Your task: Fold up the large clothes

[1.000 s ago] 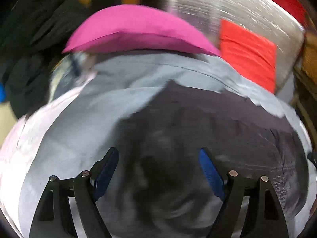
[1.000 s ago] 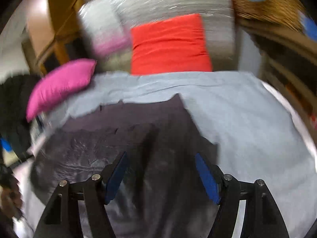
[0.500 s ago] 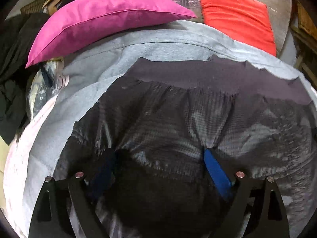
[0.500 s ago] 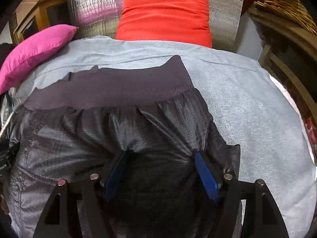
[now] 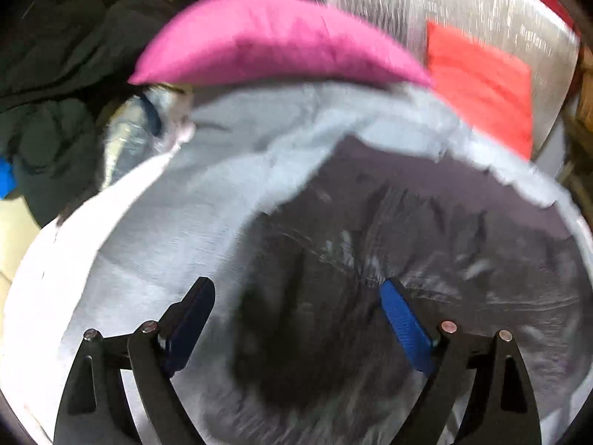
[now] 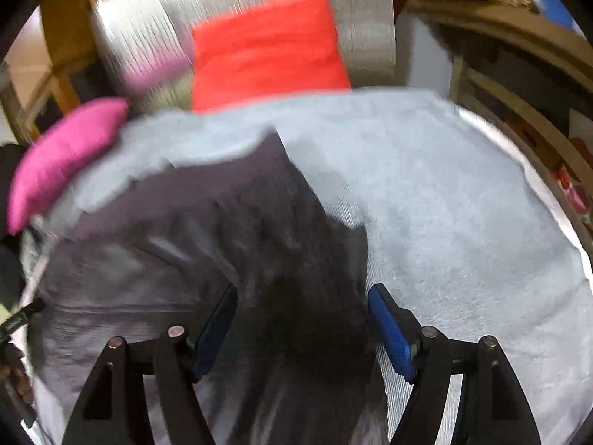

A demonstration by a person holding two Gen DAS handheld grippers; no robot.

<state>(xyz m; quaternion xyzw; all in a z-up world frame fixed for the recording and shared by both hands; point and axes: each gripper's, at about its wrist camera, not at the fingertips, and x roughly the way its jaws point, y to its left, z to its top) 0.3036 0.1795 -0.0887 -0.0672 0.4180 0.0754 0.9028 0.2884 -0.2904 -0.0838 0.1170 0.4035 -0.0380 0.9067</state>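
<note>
A dark grey quilted garment [image 5: 426,244] with a ribbed band lies spread on a light grey bed cover [image 5: 178,230]. In the left wrist view my left gripper [image 5: 296,311] is open above the garment's left edge, blue pads wide apart, with dark cloth between them. In the right wrist view the garment [image 6: 207,237] fills the lower left. My right gripper [image 6: 302,322] is open over its right edge, with dark cloth between the pads. Both views are motion-blurred.
A magenta pillow [image 5: 274,40] and a red cushion [image 5: 481,81] lie at the head of the bed against a silver padded backing [image 6: 259,11]. Dark clothes [image 5: 55,85] are piled at the left. Wooden shelving [image 6: 519,85] stands at the right.
Both grippers have pulled back and up from the garment, so more of the bed cover shows around it. The garment's lower part now looks bunched between the fingers. Both views turned blurry.
</note>
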